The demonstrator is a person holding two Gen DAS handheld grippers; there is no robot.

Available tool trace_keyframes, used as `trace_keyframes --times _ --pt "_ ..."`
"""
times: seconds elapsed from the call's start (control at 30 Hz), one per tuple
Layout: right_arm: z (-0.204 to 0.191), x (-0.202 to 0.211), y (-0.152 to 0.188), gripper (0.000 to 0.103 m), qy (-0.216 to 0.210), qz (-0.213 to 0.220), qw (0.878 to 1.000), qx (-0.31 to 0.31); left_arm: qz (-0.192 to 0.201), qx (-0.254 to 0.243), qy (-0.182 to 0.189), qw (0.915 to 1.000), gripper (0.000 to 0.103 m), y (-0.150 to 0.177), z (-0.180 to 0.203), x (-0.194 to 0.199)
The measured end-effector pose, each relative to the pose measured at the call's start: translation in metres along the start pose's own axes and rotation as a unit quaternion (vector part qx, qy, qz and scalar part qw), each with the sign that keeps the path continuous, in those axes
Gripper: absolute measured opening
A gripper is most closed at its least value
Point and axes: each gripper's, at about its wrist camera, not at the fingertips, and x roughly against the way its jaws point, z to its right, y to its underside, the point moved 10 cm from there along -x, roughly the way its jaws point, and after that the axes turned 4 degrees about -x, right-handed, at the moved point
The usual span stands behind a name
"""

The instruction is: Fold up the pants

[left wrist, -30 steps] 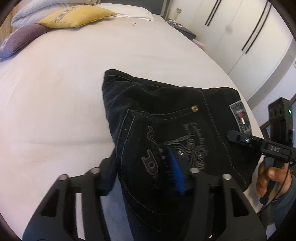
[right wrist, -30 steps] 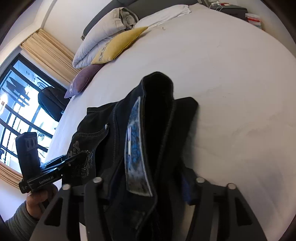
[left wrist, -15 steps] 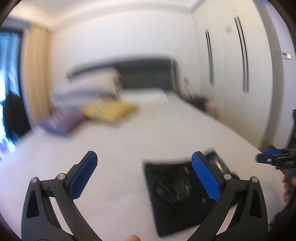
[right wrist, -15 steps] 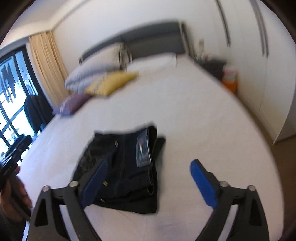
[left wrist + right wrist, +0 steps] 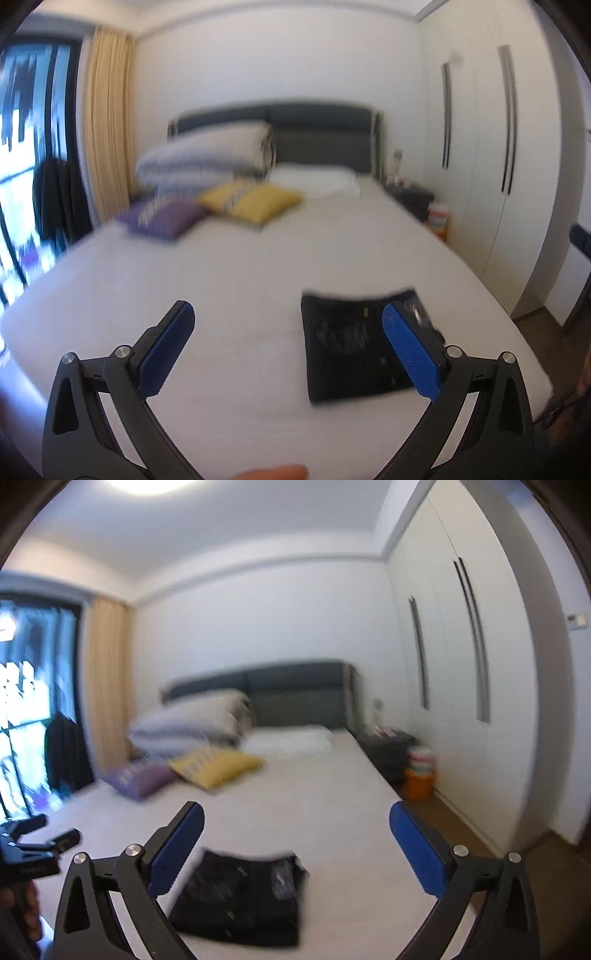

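Lower right of the left wrist view: the pants (image 5: 347, 350) lie as a compact dark rectangle on the white bed (image 5: 240, 288), near its front right edge. Right wrist view shows the same bundle (image 5: 240, 901) at lower centre, label patch up, edges roughly square. Both frames are motion-blurred.

Left hand-held gripper (image 5: 291, 350): jaws spread wide, blue pads well apart, nothing between them; the right-hand pad only overlaps the pants in the picture, with no sign of contact. Its jaws have just been opening, and they hold no cloth.

Right hand-held gripper (image 5: 295, 849): likewise fully spread and empty; jaws have just been opening as well. Pants sit below and between its fingers in the frame, apart from them. The left gripper's fingers also show at the left edge of this view.

Background: yellow cushion (image 5: 251, 199) and purple cushion (image 5: 162, 218) at the head of the bed, stacked pillows behind, wardrobe doors on the right.

Judgement: final fold appears done and released; step in hand looks like the retreat. Task reads as essentially complete.

Next move, if any: check the bundle for a loose flap. If the far right edge wants tidying, a light pinch or press should serve; otherwise, keep both grippers clear so the stack is not dragged.
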Motion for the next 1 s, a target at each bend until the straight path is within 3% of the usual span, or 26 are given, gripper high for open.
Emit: trace_keyframes --times 0.13,0.23,0.33,1.0 --pt "-0.01 -0.014 0.034 0.103 -0.006 -0.102 0.995 -0.006 -0.061 0.014 -0.007 0.998 0.103 0.029 -0.006 -0.006" --pt "-0.015 -0.02 0.061 0.103 0.017 -0.161 0.987 0.005 -0.091 0.021 -0.007 0.9956 0.103 0.048 -0.003 -0.018" --pt "-0.018 -0.022 0.076 0.103 0.027 -0.189 0.982 -0.009 -0.105 0.019 -0.006 0.9943 0.103 0.059 0.005 -0.031" --pt "-0.041 -0.03 0.115 0.103 0.032 -0.247 0.968 0.013 -0.149 0.009 -0.001 0.9888 0.103 0.089 0.017 -0.07"
